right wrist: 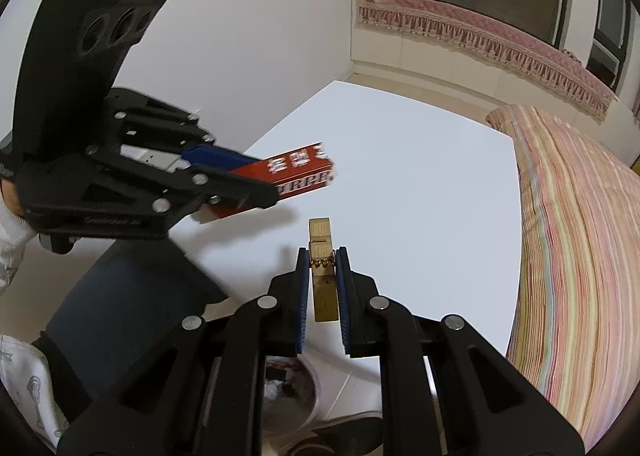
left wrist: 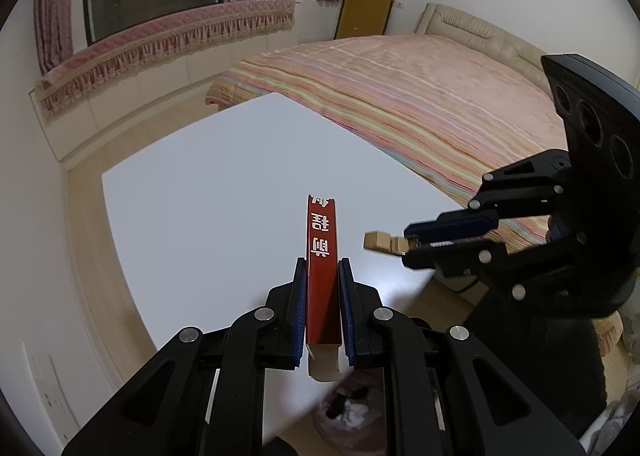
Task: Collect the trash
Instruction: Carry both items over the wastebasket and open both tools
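My left gripper (left wrist: 322, 268) is shut on a long red carton (left wrist: 322, 256) with white characters, held above the white table (left wrist: 224, 184). It also shows in the right wrist view (right wrist: 256, 180), with the red carton (right wrist: 300, 172) sticking out of it. My right gripper (right wrist: 322, 256) is shut on a wooden clothespin (right wrist: 321, 252), held above the table's near edge. In the left wrist view the right gripper (left wrist: 408, 242) holds the clothespin (left wrist: 384, 242) to the right of the carton. A trash bin (right wrist: 288, 388) with scraps in it sits on the floor below both grippers; it also shows in the left wrist view (left wrist: 344, 412).
A bed with a striped pink cover (left wrist: 420, 96) borders the table's far right side. A window seat with a pink frilled cover (left wrist: 160, 40) runs along the wall. Wooden floor (left wrist: 92, 248) lies left of the table. A white wall (right wrist: 240, 36) stands behind the table.
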Available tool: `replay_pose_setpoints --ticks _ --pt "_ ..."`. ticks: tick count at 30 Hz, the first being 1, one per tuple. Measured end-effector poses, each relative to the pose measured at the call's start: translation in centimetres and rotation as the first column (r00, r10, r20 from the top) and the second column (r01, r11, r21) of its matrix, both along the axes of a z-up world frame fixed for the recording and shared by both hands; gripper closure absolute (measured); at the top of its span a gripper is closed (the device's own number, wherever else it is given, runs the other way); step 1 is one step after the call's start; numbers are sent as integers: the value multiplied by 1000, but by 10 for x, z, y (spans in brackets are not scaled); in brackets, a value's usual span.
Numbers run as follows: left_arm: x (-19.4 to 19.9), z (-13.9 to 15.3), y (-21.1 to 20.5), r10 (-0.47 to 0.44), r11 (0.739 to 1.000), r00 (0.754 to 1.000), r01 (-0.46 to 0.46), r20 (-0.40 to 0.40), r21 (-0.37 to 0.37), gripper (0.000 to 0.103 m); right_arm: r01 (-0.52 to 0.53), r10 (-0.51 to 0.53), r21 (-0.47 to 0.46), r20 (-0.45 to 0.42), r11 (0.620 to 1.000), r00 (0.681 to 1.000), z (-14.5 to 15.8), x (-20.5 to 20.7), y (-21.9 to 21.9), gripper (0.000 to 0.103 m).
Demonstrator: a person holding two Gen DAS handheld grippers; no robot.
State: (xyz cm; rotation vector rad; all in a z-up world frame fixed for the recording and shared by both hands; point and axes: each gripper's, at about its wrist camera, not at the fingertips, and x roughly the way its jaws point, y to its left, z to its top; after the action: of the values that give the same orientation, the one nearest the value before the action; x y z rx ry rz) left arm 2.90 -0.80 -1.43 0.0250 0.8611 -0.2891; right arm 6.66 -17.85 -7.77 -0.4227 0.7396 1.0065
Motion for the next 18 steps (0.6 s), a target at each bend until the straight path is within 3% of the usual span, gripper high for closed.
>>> replay_pose_setpoints --ticks 18 --pt "-89 -28 -35 -15 1000 998 14 -59 -26 88 26 -26 7 -71 1000 997 -20 -90 -46 90"
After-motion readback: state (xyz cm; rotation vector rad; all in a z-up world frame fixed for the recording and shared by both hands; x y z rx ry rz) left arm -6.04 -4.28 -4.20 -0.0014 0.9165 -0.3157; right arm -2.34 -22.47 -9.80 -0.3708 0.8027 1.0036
